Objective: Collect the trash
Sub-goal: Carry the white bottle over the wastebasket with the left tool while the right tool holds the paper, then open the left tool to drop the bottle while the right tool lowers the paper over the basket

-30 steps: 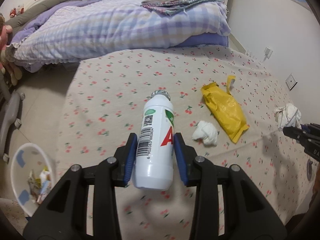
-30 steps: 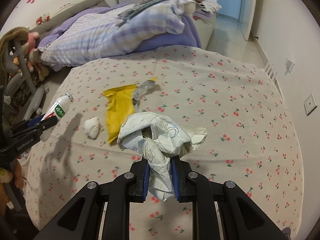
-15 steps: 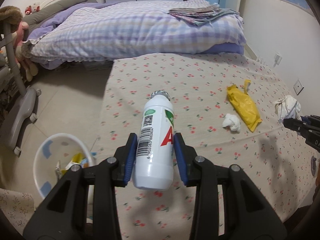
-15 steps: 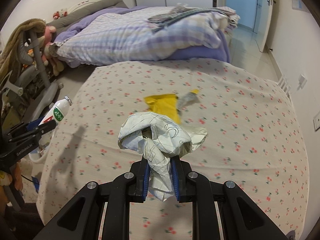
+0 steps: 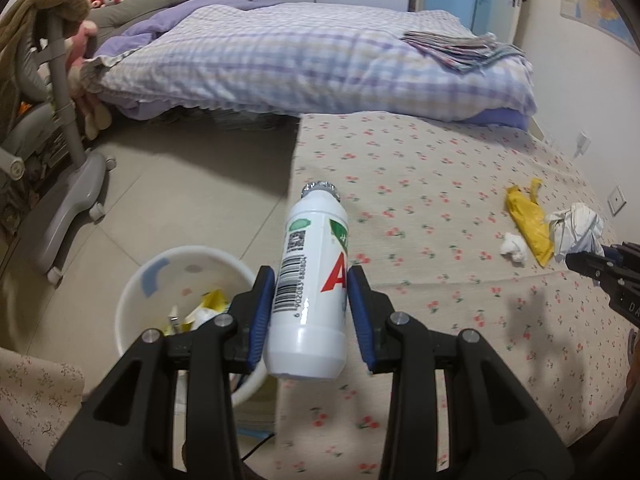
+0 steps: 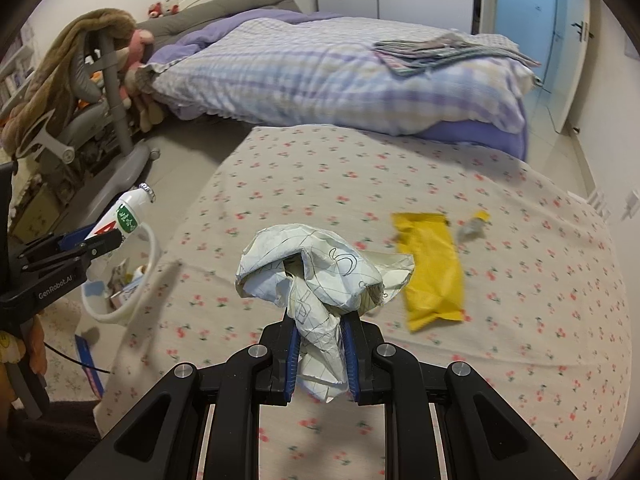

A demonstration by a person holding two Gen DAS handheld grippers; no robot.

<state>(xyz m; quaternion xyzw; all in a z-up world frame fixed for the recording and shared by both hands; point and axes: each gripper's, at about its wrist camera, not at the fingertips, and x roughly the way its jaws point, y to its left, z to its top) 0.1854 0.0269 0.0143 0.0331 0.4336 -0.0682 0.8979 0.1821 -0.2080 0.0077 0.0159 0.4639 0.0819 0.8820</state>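
Plastic bottle (image 5: 310, 288), light, stiff and slick, sits clamped mid-body in the left gripper (image 5: 311, 312) just beside the bin (image 5: 132, 292); the right gripper (image 6: 319, 354) pinches soft crumpled paper (image 6: 320, 276).

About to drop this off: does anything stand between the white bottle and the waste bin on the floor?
Nothing visible does. The white bottle, clamped in the left hand-held gripper, hangs beside the open bin, whose mouth is uncovered, with only trash at the bottom.

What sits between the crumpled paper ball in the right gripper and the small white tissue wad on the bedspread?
The yellow plastic wrapper, seen in the left wrist view between paper ball and tissue wad.
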